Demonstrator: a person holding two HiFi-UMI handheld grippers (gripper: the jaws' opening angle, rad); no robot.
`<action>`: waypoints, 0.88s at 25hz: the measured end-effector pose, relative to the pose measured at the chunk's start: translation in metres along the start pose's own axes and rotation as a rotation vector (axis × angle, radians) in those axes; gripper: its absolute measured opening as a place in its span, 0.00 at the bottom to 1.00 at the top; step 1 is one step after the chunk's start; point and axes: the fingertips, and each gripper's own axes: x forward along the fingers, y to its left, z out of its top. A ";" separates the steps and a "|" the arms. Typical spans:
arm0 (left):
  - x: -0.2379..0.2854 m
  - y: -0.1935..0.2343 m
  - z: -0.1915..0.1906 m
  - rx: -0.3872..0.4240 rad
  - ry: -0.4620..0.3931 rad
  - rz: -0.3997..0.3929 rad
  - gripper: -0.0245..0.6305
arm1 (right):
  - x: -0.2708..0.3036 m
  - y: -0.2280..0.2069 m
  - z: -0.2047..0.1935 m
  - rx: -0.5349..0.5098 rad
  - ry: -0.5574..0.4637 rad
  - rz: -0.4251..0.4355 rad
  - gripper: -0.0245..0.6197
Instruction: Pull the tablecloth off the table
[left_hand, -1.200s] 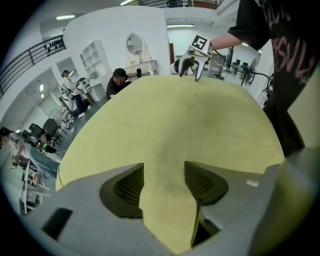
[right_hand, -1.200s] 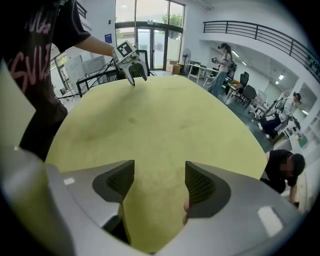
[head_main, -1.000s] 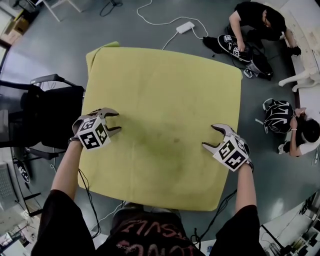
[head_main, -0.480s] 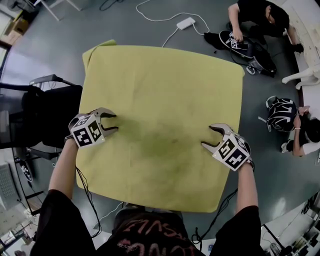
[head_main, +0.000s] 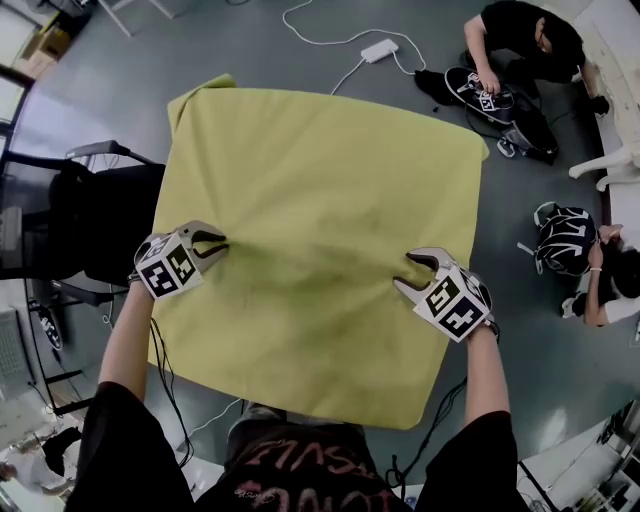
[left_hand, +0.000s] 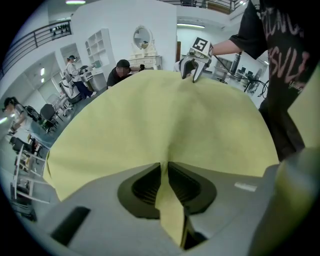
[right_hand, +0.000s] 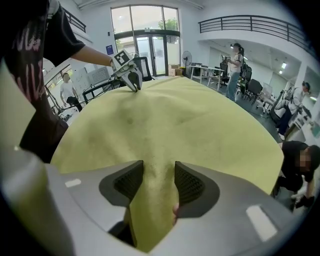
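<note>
The grey floor (head_main: 300, 55) fills the head view around the worktop. A yellow-green square tablecloth (head_main: 320, 190) lies spread over that worktop and hides it entirely. Its edges hang over on every side, and one corner droops at eleven o'clock. Shallow creases run across the cloth between the two grippers.

A black office chair (head_main: 90, 220) stands just beside the cloth at nine o'clock. A person in black (head_main: 520, 35) crouches on the floor at one o'clock, well apart from the worktop, and a second person (head_main: 610, 280) sits at three o'clock. A white power strip (head_main: 380, 50) with its white cable lies on the floor at twelve o'clock.

The left gripper (head_main: 220, 245) rests on the tablecloth at eight o'clock. Its jaws are closing and stand narrow, with a thin upright fold of the cloth pinched between the pads. The right gripper (head_main: 405, 270) rests on the cloth at four o'clock. Its jaws are also closing but stand wider, on a thicker ridge of cloth that fills the gap between the pads.
</note>
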 end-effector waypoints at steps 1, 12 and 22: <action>0.000 0.000 -0.001 -0.006 0.006 0.010 0.12 | 0.000 0.000 0.000 -0.003 -0.002 -0.001 0.37; 0.005 -0.004 0.000 -0.015 0.076 0.056 0.05 | 0.001 -0.002 -0.002 -0.011 0.024 0.009 0.21; 0.003 -0.002 0.000 -0.040 0.048 0.115 0.05 | 0.005 0.003 0.001 0.051 0.030 -0.002 0.09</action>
